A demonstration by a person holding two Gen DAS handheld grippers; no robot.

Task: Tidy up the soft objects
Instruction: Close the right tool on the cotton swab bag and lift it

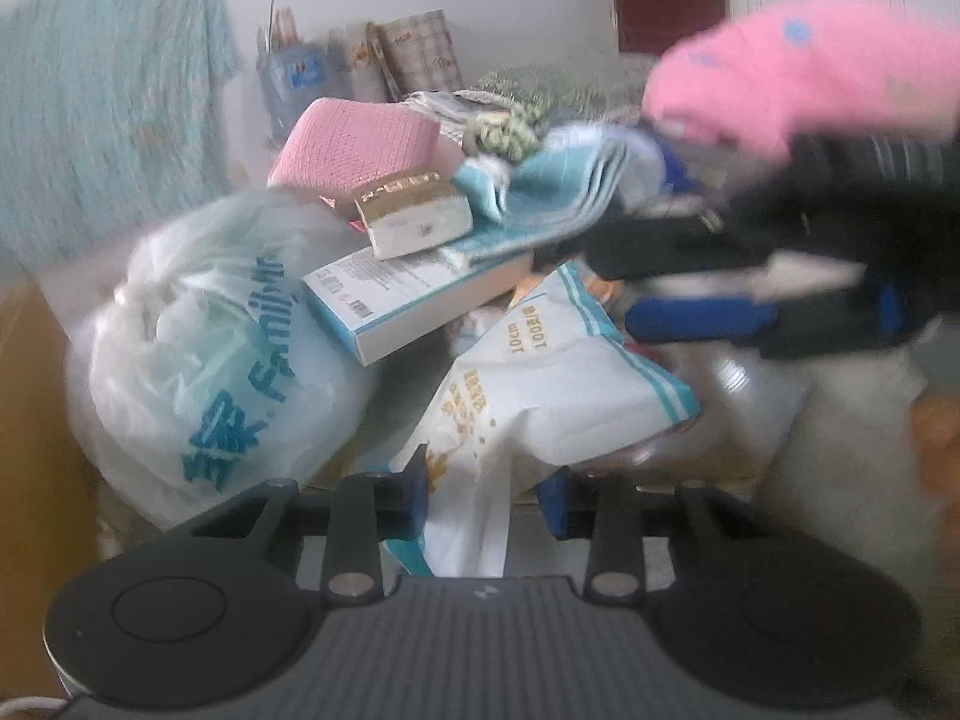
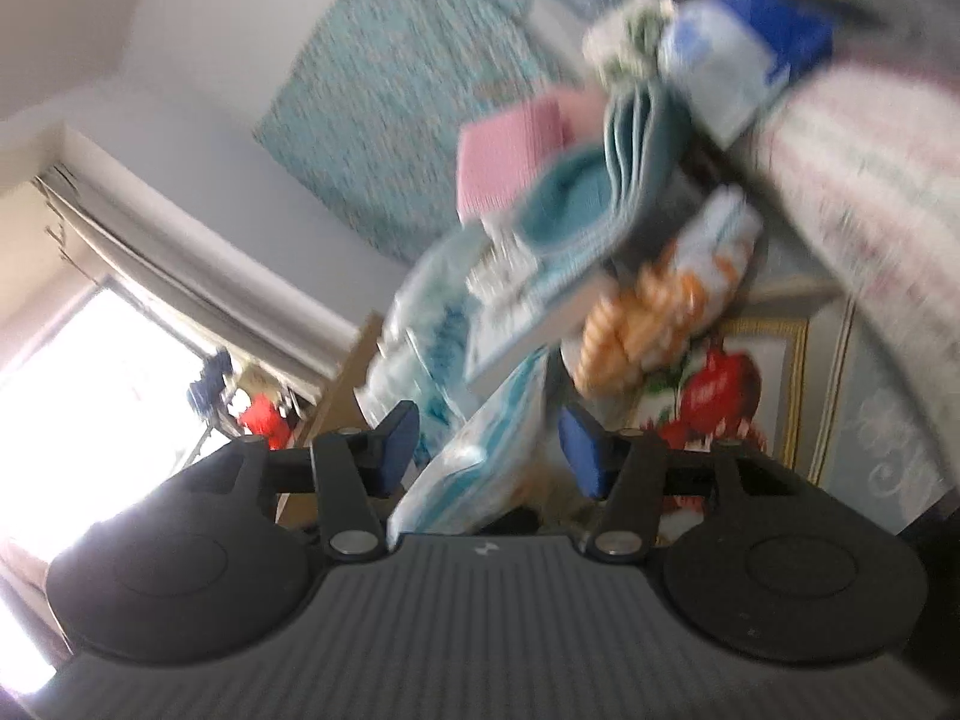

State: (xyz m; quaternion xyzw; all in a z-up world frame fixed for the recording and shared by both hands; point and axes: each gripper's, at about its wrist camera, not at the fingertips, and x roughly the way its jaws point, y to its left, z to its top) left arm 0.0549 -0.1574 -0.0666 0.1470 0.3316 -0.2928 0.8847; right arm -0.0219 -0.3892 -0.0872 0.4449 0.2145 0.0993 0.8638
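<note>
A white bag (image 1: 540,384) with gold print and teal stripes leans on a pile of goods. My left gripper (image 1: 486,498) is at its lower end, and both blue pads pinch the bag's bottom fold. My right gripper (image 1: 618,288) comes in from the right at the bag's top, held by a hand in a pink sleeve (image 1: 810,72). In the right wrist view the right gripper (image 2: 489,450) stands open. The teal-striped bag (image 2: 480,456) lies between its pads with a gap on each side. A folded teal towel (image 1: 540,204) and a pink knit cloth (image 1: 360,144) top the pile.
A white-and-teal box (image 1: 414,300), a small gold box (image 1: 414,216) and a plastic bag with teal letters (image 1: 210,360) crowd the left. A teal knit cloth (image 1: 108,108) hangs on the wall. A striped blanket (image 2: 870,168) and a fruit-print cover (image 2: 720,396) lie to the right.
</note>
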